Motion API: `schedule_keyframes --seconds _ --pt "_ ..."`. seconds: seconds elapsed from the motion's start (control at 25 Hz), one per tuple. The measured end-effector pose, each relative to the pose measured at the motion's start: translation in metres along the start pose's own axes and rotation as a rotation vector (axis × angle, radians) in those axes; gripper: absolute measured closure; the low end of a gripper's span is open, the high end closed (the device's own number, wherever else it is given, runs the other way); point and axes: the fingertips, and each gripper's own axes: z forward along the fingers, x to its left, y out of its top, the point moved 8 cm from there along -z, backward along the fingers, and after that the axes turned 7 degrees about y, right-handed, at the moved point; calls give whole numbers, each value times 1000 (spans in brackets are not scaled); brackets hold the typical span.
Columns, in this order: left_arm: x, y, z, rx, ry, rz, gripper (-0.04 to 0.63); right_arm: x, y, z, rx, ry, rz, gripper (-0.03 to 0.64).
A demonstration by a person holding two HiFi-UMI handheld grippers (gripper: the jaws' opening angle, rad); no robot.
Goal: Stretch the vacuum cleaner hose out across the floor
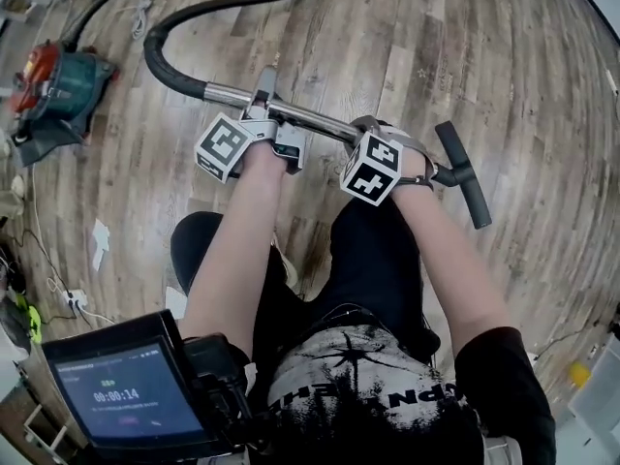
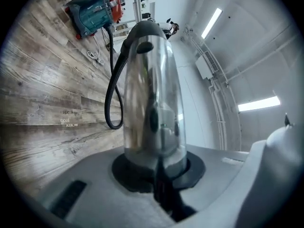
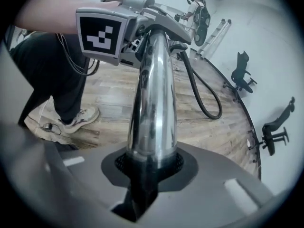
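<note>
Metal tube (image 1: 315,119) is clenched by left gripper (image 1: 269,124) and right gripper (image 1: 380,139) and held above mid-floor (image 1: 455,46). Hose (image 1: 208,8) is curled back to vacuum cleaner (image 1: 58,80) near the floor's far-left edge. The pick-up step seems in hand; next the tube needs to be carried away from the cleaner until the hose is pulled straight.

Probably a lab or studio, plank floor (image 1: 484,46), strip lights (image 2: 211,23), office chairs (image 3: 241,77)

The wooden floor (image 1: 417,46) beyond the metal tube (image 1: 310,116), toward the upper right of the head view, lies open. At the left, the black hose (image 1: 160,71) curves over the floor, and the vacuum cleaner (image 1: 58,85) stands there with loose cables (image 1: 73,300) nearby. The black nozzle (image 1: 463,172) closes the tube's right end, and the person's legs (image 1: 373,260) stand just below it.
</note>
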Motion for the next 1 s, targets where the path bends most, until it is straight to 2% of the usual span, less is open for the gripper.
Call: schedule_keyframes --seconds 0.12,0.28,0.52,0.64,0.8,1.0 --pt "-63 -2 -14 55 33 2 551 14 5 -66 4 57 66 532" --pt "-164 8 -32 83 24 19 548 24 28 -167 -20 138 147 531" --pt "-327 12 -64 148 -64 72 545 39 47 -324 -112 346 264 529" --pt "-398 11 -73 153 -94 107 546 36 49 -385 -159 386 273 529" --pt "-455 -7 -92 139 -93 126 555 43 37 -440 -181 340 233 525" --pt "-504 -22 -105 82 -76 177 555 41 28 -477 -168 78 106 522"
